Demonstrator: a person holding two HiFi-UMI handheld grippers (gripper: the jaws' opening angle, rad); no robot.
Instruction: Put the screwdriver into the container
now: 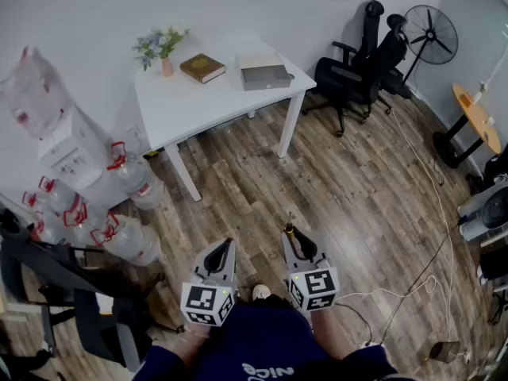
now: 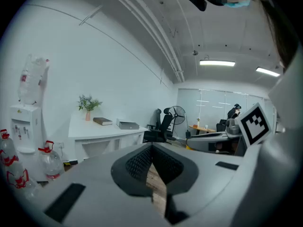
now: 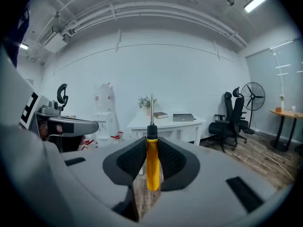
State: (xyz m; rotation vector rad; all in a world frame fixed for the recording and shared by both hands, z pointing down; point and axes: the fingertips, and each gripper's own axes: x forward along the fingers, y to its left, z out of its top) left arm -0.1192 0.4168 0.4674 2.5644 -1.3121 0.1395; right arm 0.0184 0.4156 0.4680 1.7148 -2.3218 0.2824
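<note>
Screwdriver (image 3: 152, 167) gripped, drop-off still ahead.
Near, the right tongs (image 3: 151, 148) are clamped on the screwdriver's yellow handle, its shaft pointing forward. Just left of them, the left tongs (image 2: 152, 150) are closed at the tips with nothing between. Far across the wood floor (image 1: 333, 189), well apart, stands the white counter (image 1: 198, 105) with a grey box (image 1: 266, 75) on it, likely the container. The pick-up looks done; carrying the tool over and putting it in remain.
</note>
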